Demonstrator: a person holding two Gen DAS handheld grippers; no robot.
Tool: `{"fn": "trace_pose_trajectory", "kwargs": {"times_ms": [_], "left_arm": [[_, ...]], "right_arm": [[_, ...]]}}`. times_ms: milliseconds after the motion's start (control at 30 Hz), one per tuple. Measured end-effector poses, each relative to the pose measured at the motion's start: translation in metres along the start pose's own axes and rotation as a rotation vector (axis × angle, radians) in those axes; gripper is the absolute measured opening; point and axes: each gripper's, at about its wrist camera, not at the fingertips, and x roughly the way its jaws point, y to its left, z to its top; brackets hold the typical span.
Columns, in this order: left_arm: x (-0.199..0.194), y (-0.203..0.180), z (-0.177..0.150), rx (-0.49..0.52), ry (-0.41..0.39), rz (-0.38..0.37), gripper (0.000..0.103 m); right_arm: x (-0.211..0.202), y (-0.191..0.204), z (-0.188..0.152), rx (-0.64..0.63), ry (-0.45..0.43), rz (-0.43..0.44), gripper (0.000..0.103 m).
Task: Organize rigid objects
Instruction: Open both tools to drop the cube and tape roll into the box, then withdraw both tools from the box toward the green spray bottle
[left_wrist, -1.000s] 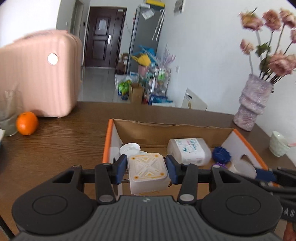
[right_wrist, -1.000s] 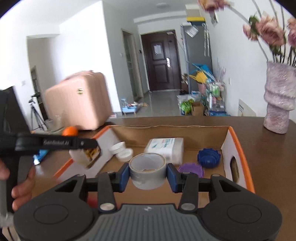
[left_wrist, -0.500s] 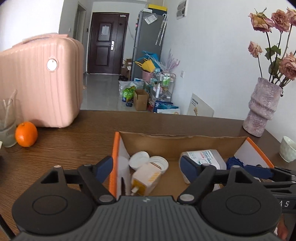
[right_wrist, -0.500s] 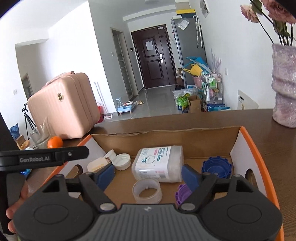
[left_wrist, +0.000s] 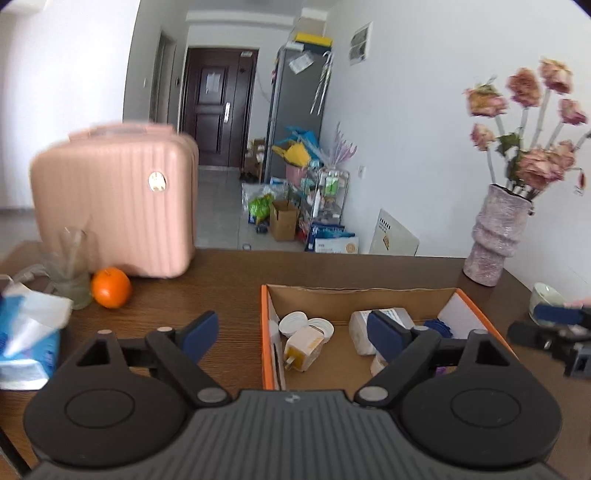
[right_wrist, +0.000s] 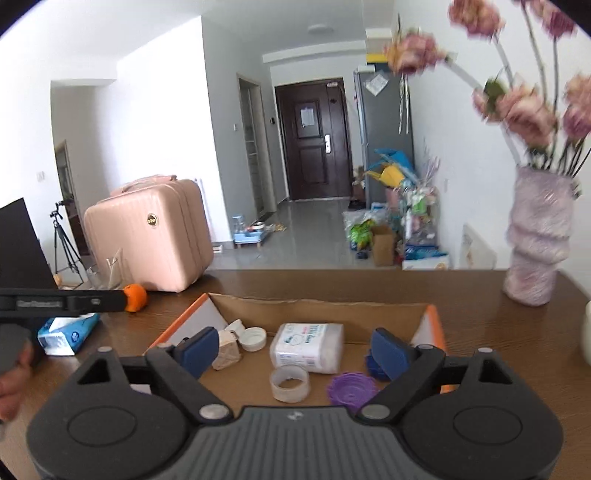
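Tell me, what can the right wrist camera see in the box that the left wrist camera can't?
Only the right wrist view shows the clear tape roll and the purple lid lying in the cardboard box. Only the left wrist view shows the cup beyond the box's right end. Both show the white caps, the white wipes pack, the orange and the pink suitcase. Both grippers, left and right, are open.

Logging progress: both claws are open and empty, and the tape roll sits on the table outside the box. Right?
Not quite. The right wrist view shows the tape roll inside the box, beside the purple lid. Both claws are open and empty.
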Motion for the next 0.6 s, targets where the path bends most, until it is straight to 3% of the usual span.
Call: {"fn": "trace_pose_trajectory", "kwargs": {"times_ms": [167, 300, 600], "left_arm": [[-0.067, -0.014, -0.016, 0.049, -0.06, 0.023, 0.095], [-0.125, -0.025, -0.049, 0.093, -0.121, 0.041, 0.1], [-0.228, -0.036, -0.147, 0.148, -0.156, 0.067, 0.103]], "right_arm": [[-0.061, 0.009, -0.003, -0.04, -0.037, -0.001, 0.09], [-0.111, 0.018, -0.022, -0.067, -0.055, 0.003, 0.09], [-0.19, 0.047, -0.108, -0.084, -0.059, 0.017, 0.092]]}}
